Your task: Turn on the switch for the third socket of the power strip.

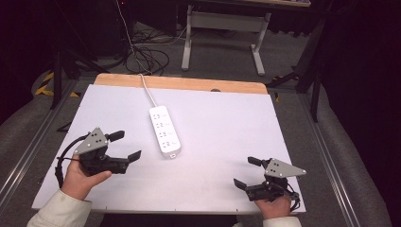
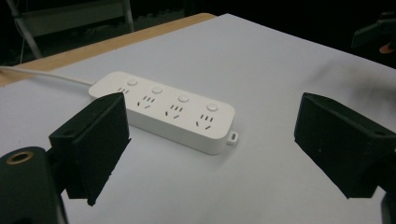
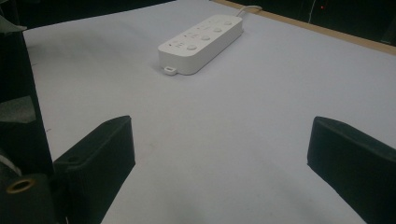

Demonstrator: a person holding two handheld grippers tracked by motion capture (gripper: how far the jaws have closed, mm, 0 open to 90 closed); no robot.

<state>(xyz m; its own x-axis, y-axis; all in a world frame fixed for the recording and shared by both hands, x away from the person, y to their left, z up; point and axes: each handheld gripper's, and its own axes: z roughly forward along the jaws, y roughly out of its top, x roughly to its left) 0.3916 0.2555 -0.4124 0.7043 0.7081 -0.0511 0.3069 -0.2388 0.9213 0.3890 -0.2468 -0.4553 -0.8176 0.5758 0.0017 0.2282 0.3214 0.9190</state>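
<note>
White and flat, the counter [image 1: 227, 156] carries very little, and the person's forearms in pale sleeves come in at its near edge. At the near right, the right tool [image 1: 247, 173] is held low near the counter's front corner, its two black jaws standing wide apart with nothing between them. In the right gripper view the bare counter lies between the jaws and the strip is well ahead, so this tool seems to wait at a rest position.

A little farther, at the left side, the left tool [image 1: 126, 144] is held by a hand [image 1: 82, 177] and its jaws are also spread wide and empty. It points toward the middle of the counter, probably because the strip is the only thing to reach for.

In the middle lies a white plastic power strip with four sockets and four round buttons [image 1: 164, 131], flat on the counter and apart from both tools. Its white cable [image 1: 147, 90] runs away over the wooden far edge [image 1: 179, 83]. Beyond that, on the dark floor, there are loose black wires [image 1: 144, 56] and the grey metal legs of another table [image 1: 222, 28].
</note>
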